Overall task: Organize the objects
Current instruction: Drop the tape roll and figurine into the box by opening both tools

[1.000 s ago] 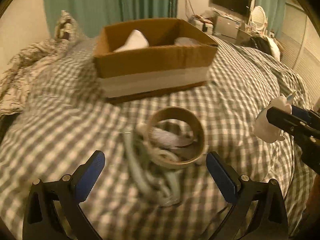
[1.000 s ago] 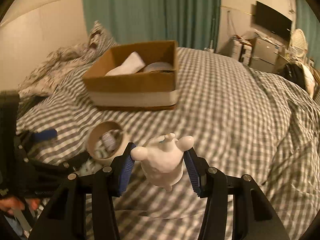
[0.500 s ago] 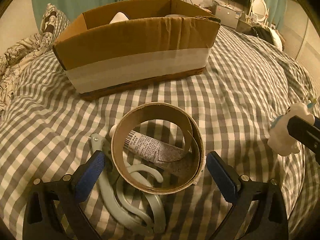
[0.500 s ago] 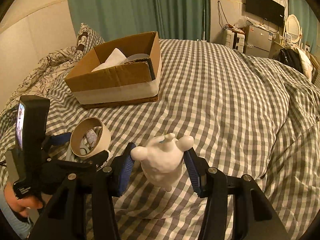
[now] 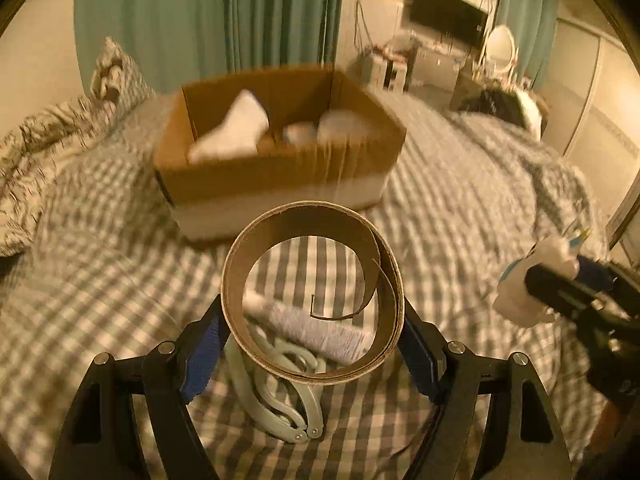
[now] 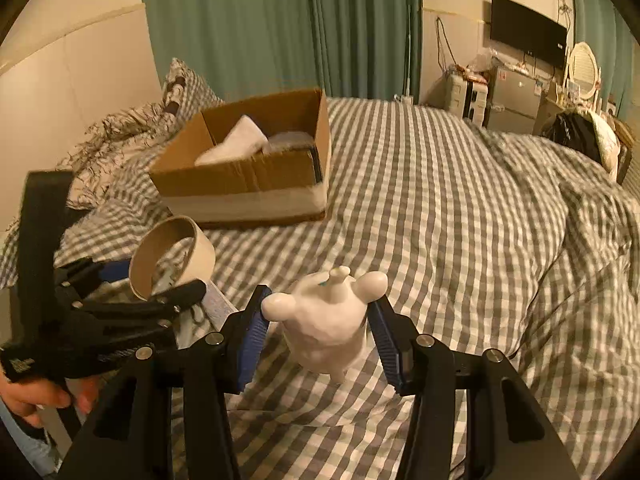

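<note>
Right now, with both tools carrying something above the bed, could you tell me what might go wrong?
The left tool has just closed on the thin cardboard ring, which could buckle or slip out. The white figurine in the right tool is rounded, so it may twist loose before it reaches the cardboard box.

- left gripper (image 5: 312, 334), lower centre of its own view, jaws just closed in, blue pads pressing a cardboard ring (image 5: 312, 292)
- right gripper (image 6: 318, 326), lower centre of frame, clamped on a white figurine (image 6: 326, 322)
- hand (image 6: 38, 394) at lower left edge gripping the left handle
</note>
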A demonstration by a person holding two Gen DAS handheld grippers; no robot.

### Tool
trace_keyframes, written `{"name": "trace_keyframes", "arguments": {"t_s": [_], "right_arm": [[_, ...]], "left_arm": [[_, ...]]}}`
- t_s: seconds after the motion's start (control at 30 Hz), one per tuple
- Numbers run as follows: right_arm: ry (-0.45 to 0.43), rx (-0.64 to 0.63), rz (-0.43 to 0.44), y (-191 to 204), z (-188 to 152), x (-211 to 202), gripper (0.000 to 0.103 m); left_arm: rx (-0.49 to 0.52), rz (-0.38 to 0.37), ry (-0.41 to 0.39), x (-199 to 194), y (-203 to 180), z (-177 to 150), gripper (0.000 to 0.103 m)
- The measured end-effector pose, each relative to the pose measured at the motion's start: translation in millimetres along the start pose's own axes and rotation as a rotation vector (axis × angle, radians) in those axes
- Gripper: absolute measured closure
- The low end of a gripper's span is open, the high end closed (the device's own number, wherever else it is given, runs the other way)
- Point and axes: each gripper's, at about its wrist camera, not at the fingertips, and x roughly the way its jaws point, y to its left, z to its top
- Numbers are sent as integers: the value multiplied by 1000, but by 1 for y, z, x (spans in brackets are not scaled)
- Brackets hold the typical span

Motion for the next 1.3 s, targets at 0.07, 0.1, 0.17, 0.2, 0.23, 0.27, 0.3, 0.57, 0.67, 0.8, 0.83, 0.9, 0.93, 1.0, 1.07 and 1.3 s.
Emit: {"name": "trace_keyframes", "arguments": {"t_s": [0.07, 0.1, 0.17, 0.2, 0.23, 0.27, 0.3, 0.57, 0.67, 0.8, 0.83, 0.9, 0.93, 1.0, 1.07, 1.3], "right_arm": [[-30, -11, -1, 4, 9, -11, 54], [-46, -19, -3, 6, 14, -17, 54], [-90, -36, 0, 12, 26, -32, 54], [-106, -44, 4, 14, 31, -38, 54], [-130, -54, 9, 17, 39, -45, 54], [-151, -62, 12, 19, 47, -52, 54], [-172, -71, 15, 22, 55, -58, 54], [-311, -118, 68, 41, 129, -85, 54], [-328, -117, 103, 47, 155, -76, 54], [-349, -104, 117, 52, 187, -53, 54], [-351, -96, 125, 52, 195, -45, 54], [-351, -81, 139, 53, 210, -25, 54], [-345, -74, 141, 53, 217, -9, 54], [-329, -67, 142, 53, 224, 13, 54], [-296, -58, 143, 52, 230, 44, 54], [-170, -21, 143, 43, 227, 139, 54]], "left_arm": [[-6, -2, -39, -19, 5, 13, 22], [-9, -3, -62, -29, 7, 20, 22], [-13, -2, -100, -46, 11, 32, 22], [-16, -6, -122, -55, 14, 39, 22], [-22, -8, -138, -62, 17, 46, 22], [-31, -7, -163, -71, 21, 54, 22], [-35, -6, -185, -79, 23, 61, 22], [-37, -5, -288, -108, 40, 118, 22], [-28, 2, -294, -98, 48, 140, 22], [-27, 18, -294, -78, 58, 164, 22], [-28, 23, -293, -72, 60, 170, 22], [-29, 24, -289, -55, 64, 179, 22], [-31, 24, -284, -46, 66, 183, 22], [-30, 18, -268, -21, 72, 187, 22], [-28, 19, -242, 4, 77, 186, 22], [25, 34, -90, 85, 79, 166, 22]]}}
